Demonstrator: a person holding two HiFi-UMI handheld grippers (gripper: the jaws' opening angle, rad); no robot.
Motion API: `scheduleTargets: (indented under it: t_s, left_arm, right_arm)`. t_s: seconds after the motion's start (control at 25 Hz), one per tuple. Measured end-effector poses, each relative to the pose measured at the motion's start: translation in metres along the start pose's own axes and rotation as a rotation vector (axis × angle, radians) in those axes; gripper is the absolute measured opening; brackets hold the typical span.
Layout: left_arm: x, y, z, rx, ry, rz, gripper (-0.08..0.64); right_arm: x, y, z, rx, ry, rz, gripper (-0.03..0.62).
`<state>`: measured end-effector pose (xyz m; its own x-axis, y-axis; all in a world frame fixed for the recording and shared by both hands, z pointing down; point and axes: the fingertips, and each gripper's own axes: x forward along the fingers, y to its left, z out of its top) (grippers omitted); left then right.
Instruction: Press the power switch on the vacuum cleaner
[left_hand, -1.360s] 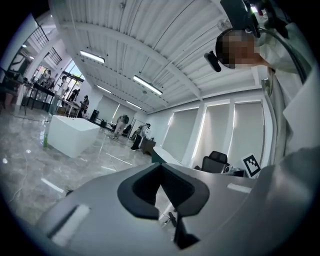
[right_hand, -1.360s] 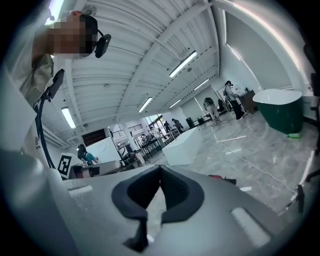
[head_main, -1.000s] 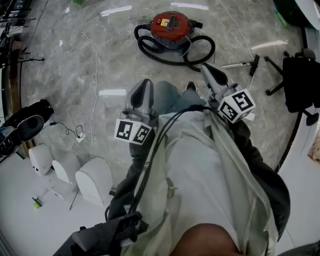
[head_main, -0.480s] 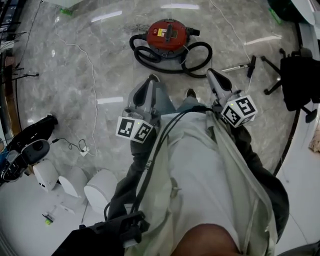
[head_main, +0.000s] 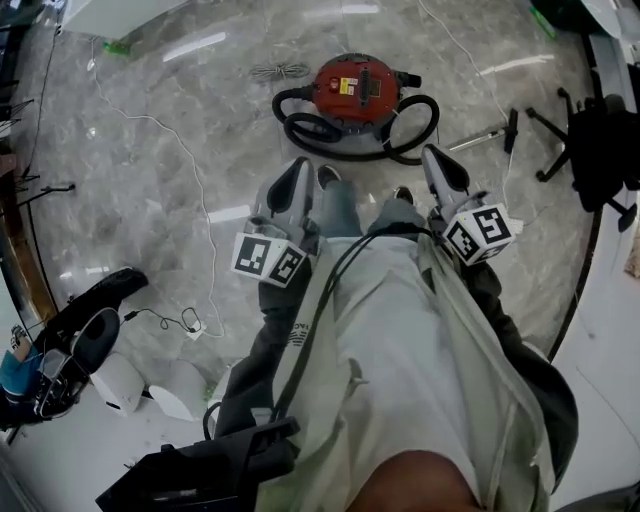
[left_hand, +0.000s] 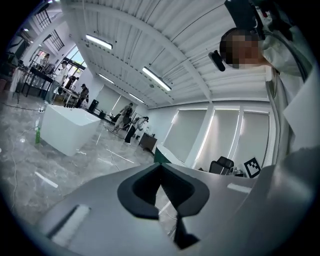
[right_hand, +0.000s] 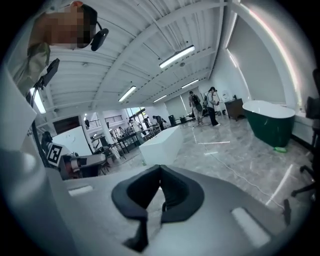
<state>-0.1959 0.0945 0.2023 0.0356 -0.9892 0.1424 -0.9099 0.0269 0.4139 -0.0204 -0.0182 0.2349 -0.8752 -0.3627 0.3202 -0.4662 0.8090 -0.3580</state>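
A grey marble floor (head_main: 150, 180) fills the head view, seen from steeply above. A person in a pale jacket (head_main: 400, 340) stands on it, with one shoe (head_main: 328, 177) showing between the two tools. A black office chair (head_main: 595, 150) stands at the right edge.

The red, round vacuum cleaner (head_main: 355, 85) sits on the floor ahead of the person, near the top centre and well apart from both tools. Its black hose (head_main: 330, 135) curls around its near side. The power switch is too small to make out. A thin white cable (head_main: 170, 140) trails across the floor on the left.

The left tool (head_main: 295, 175) and right tool (head_main: 437, 160) are held out in front of the body, pointing forward, each with its marker cube (head_main: 267, 260) at the near end. In its own view, the left tool (left_hand: 161, 167) has its tips pressed together with nothing between them. The right tool (right_hand: 160, 170) is likewise closed and empty.
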Motion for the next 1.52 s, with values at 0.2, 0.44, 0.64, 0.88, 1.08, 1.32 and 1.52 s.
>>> scheduleTargets:
  t_s: [0.2,0.44,0.64,0.88,1.08,1.32,1.52]
  left_arm:
    - [-0.004,0.025,-0.009,0.005,0.024,-0.04,0.005]
    - [0.035,0.041,-0.032,0.02,0.084,-0.008,0.006]
    - [0.069,0.066,-0.078,-0.021,0.18,0.017,0.006]
    - [0.112,0.112,-0.162,-0.055,0.267,0.09,0.005]
    - [0.165,0.168,-0.227,-0.092,0.309,0.112,0.005]
    - [0.226,0.227,-0.308,-0.084,0.463,0.109,0.005]
    - [0.252,0.245,-0.353,0.046,0.565,0.067,0.005]
  right_arm:
    - [0.011,0.039,-0.018,-0.184,-0.002,-0.03,0.002]
    - [0.022,0.019,-0.04,-0.141,0.09,-0.048,0.002]
    - [0.047,-0.004,-0.064,-0.108,0.19,-0.034,0.002]
    - [0.099,-0.053,-0.122,-0.06,0.263,-0.023,0.002]
    - [0.129,-0.078,-0.184,-0.031,0.347,0.01,0.002]
    - [0.13,-0.101,-0.242,0.015,0.443,0.023,0.002]
    - [0.132,-0.113,-0.269,0.058,0.447,0.011,0.002]
